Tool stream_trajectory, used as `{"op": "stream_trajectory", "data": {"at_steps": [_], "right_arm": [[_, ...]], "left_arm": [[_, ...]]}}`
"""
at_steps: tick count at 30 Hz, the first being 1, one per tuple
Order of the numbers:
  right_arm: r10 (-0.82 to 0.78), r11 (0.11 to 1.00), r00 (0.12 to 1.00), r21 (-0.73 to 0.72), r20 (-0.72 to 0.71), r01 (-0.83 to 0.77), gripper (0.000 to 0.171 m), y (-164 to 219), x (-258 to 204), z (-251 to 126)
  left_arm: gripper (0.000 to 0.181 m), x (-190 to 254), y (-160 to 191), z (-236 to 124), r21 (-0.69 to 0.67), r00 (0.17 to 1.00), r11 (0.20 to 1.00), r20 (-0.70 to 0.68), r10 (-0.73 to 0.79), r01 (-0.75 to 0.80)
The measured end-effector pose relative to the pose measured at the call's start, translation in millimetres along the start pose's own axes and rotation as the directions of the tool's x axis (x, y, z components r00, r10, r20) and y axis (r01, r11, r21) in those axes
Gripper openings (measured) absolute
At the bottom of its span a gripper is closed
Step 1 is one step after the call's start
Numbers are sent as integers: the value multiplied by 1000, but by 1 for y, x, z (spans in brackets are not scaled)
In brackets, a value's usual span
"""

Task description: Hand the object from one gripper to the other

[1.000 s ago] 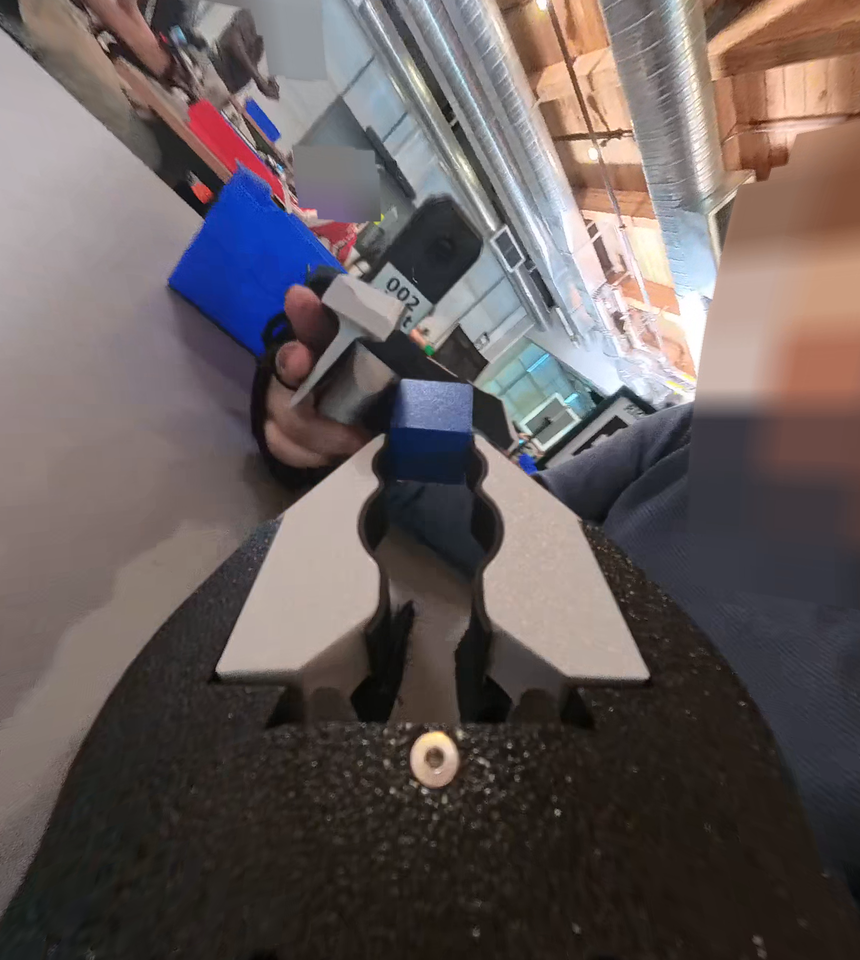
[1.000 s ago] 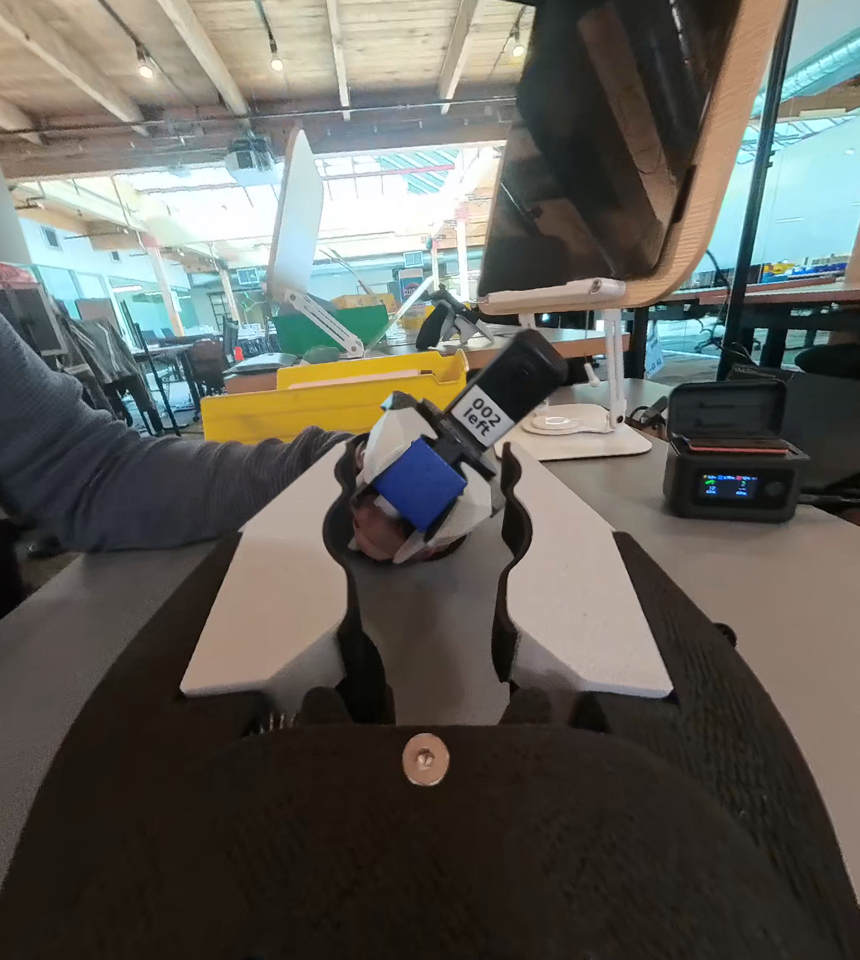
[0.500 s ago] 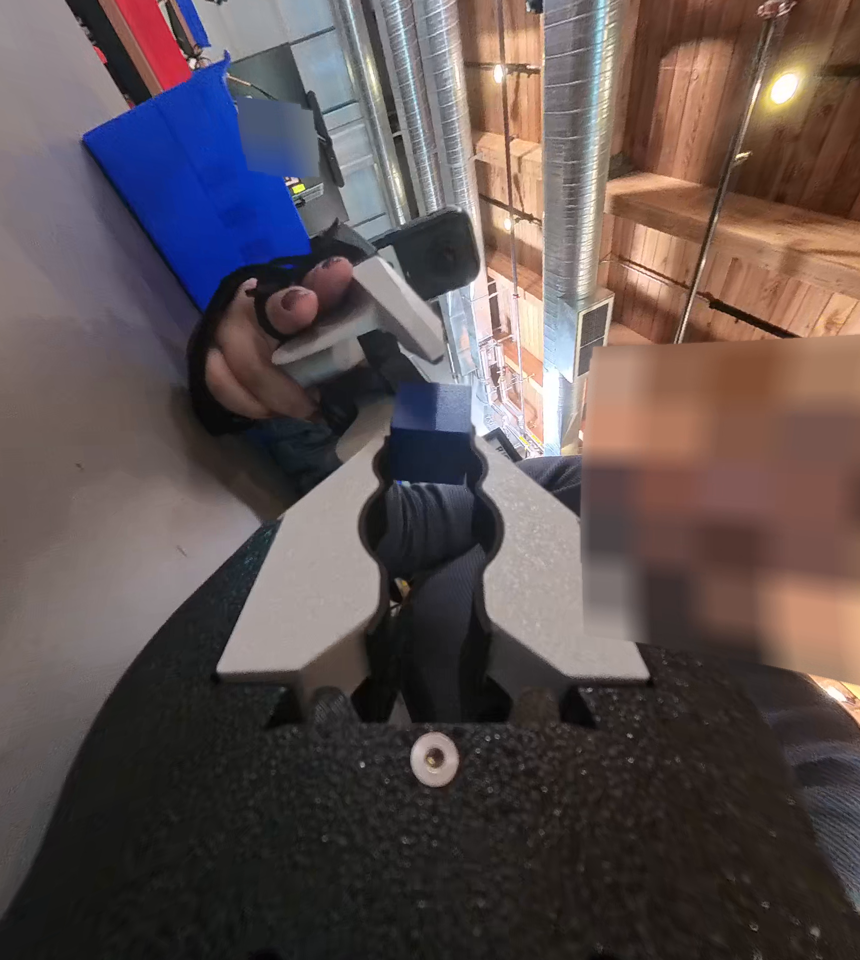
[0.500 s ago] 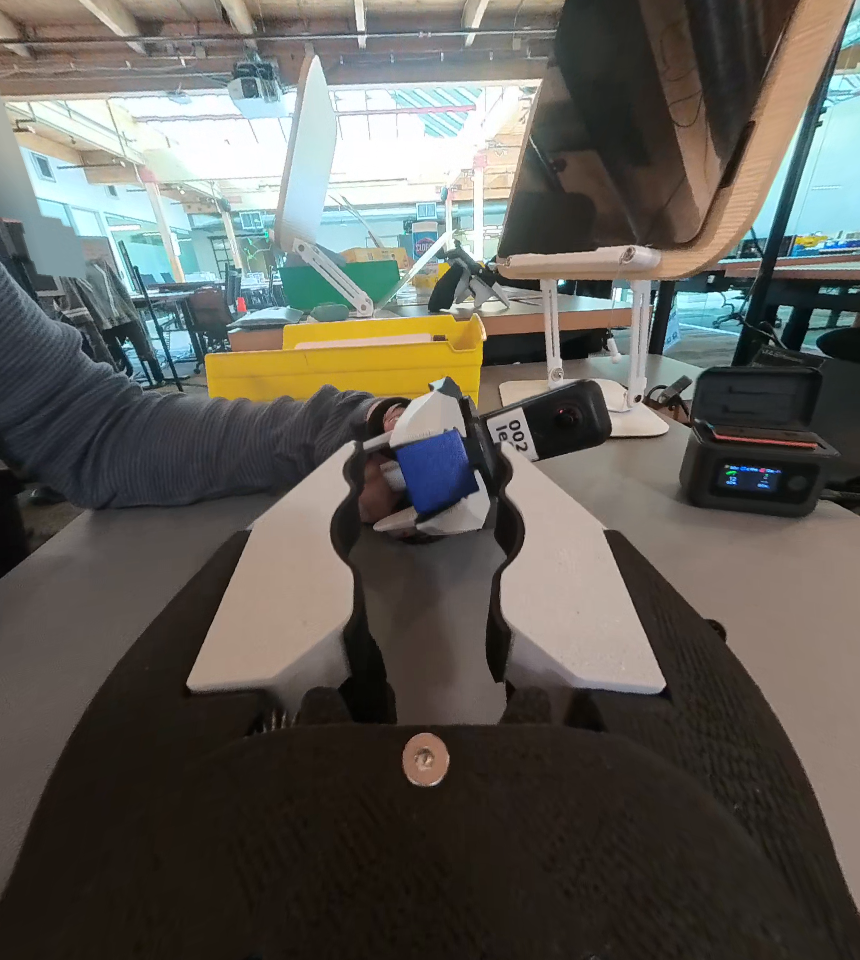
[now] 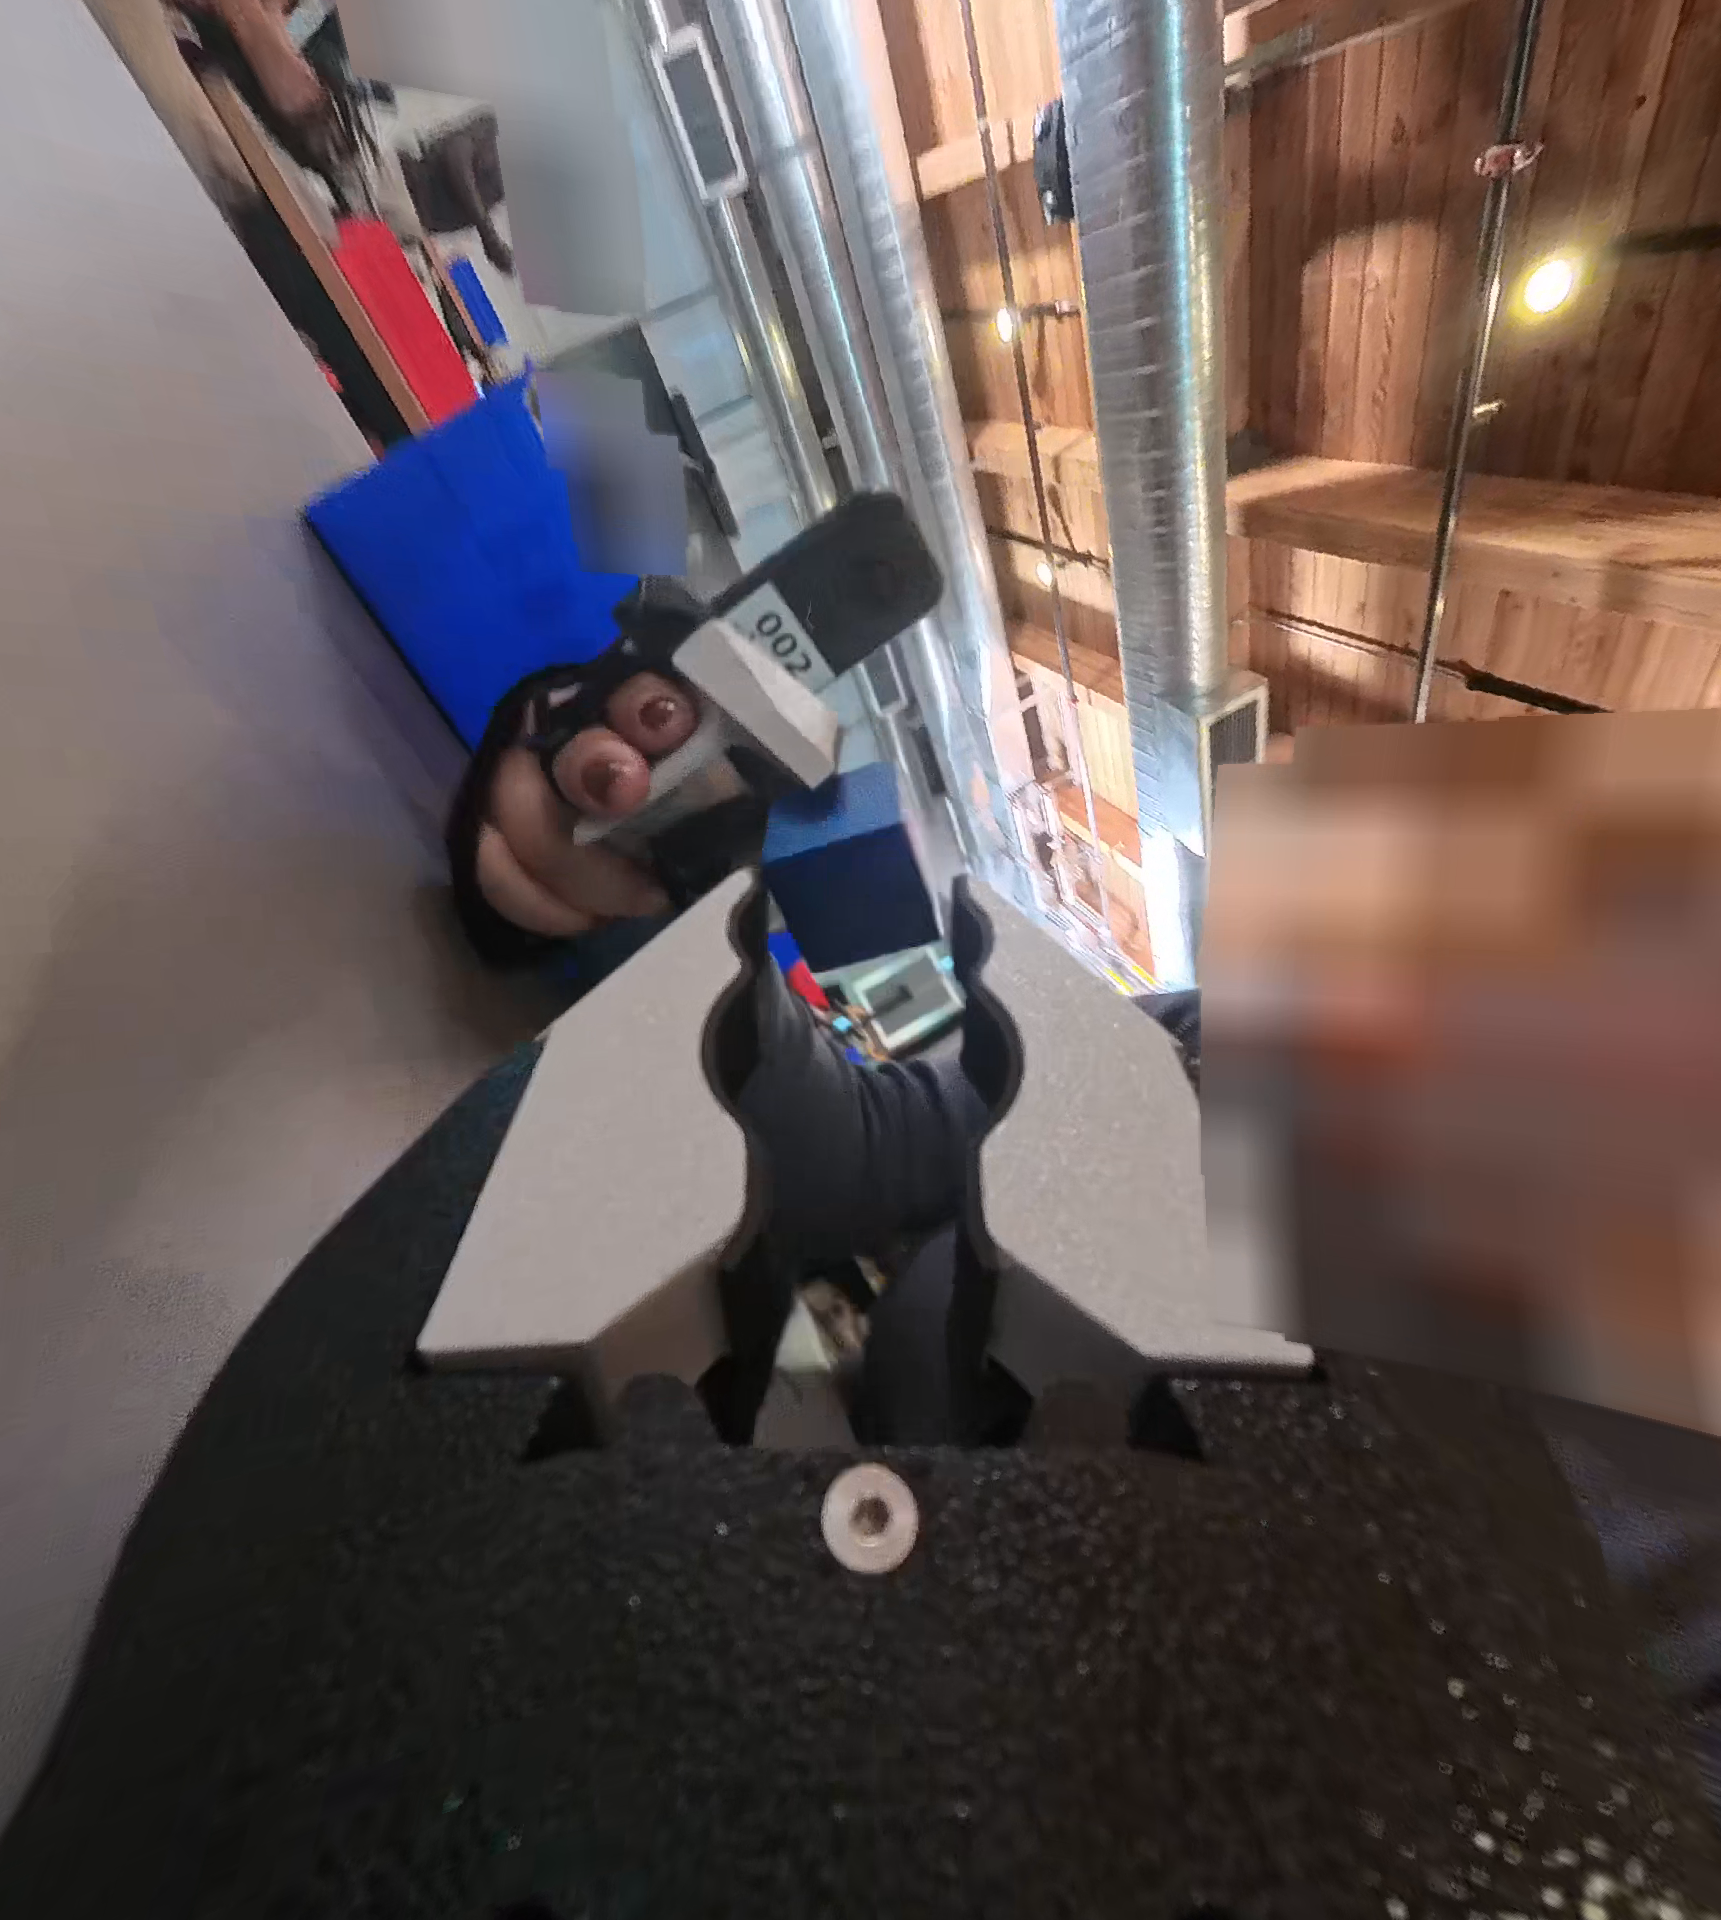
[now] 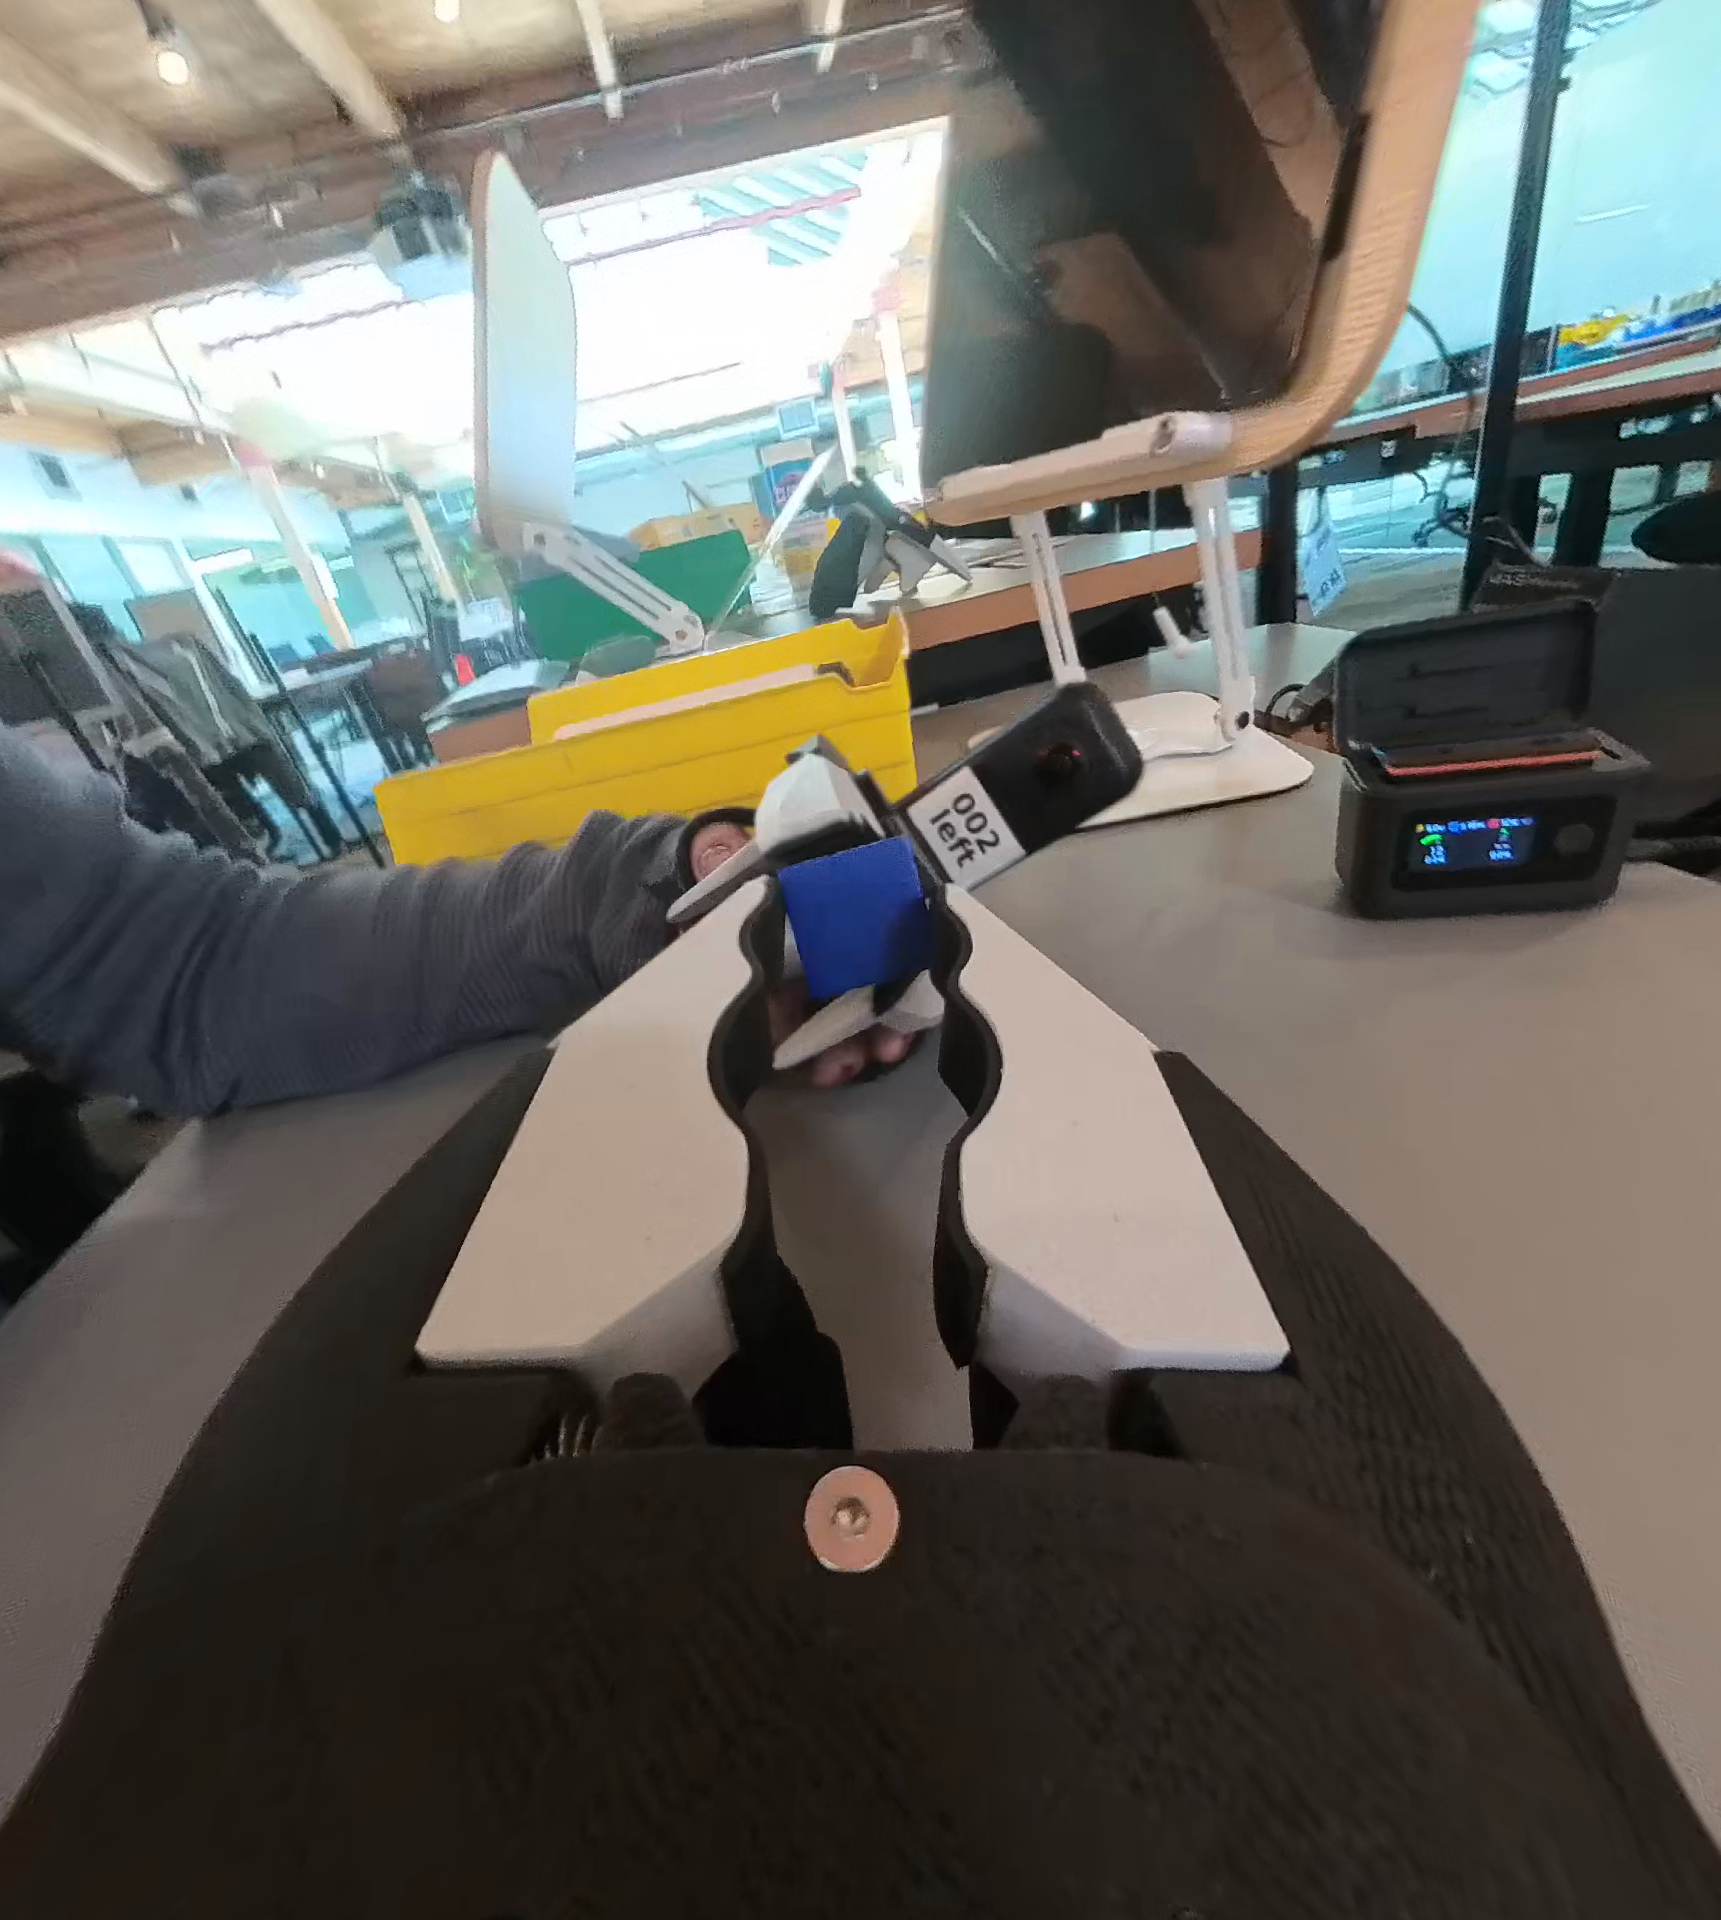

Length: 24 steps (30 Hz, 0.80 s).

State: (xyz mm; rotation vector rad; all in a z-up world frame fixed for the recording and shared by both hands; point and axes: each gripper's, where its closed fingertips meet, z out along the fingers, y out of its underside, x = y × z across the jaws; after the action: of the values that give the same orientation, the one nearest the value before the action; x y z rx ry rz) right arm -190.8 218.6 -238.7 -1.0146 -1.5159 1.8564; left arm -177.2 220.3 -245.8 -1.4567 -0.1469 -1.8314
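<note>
Left tongs (image 5: 856, 904) pinch the blue cube (image 5: 845, 868) at their very tips, off the table. The right wrist view shows this best: their two pale fingers (image 6: 814, 800) lie against the cube's top and bottom faces. Right tongs (image 6: 856, 925) stand crosswise to them, with their black-lined tips close on the cube's left and right sides. Whether they press it or only flank it cannot be told through the blur. From the left wrist view the right tongs appear up and to the left of the cube, and the hand (image 5: 565, 821) that grips them shows only there. The right wrist view alone shows the grey sleeve (image 6: 264, 935) reaching in from the left and the black camera (image 6: 1032, 769) on the left tool. It also shows the grey table (image 6: 1355, 1091), carrying a yellow bin (image 6: 648, 769), a tilted screen on a white stand (image 6: 1147, 260) and a black case with a small lit display (image 6: 1479, 821). The left wrist view adds a blue bin (image 5: 461, 582) on the table and silver ducts (image 5: 1147, 416) under a wooden ceiling.
</note>
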Motion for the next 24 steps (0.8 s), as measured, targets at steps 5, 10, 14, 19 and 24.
{"op": "stream_trajectory", "data": {"at_steps": [5,10,14,19,24], "right_arm": [[208,975,978,85,-9,-207,25,-8,18,-12],[350,932,937,95,22,-350,24,-7,25,-16],[363,929,931,63,38,-365,24,-3,22,-14],[391,919,918,17,64,-393,24,2,17,-11],[382,924,922,-46,66,-380,24,10,11,-7]], "left_arm": [[52,13,-19,-5,64,900,903,138,413,-424],[56,10,-32,-12,-139,359,456,436,825,-879],[71,-7,-31,-11,-419,-44,171,457,888,-892],[68,-30,-24,-9,-734,-494,-165,256,831,-658],[42,-18,-22,-5,-793,-720,-369,121,683,-484]]}}
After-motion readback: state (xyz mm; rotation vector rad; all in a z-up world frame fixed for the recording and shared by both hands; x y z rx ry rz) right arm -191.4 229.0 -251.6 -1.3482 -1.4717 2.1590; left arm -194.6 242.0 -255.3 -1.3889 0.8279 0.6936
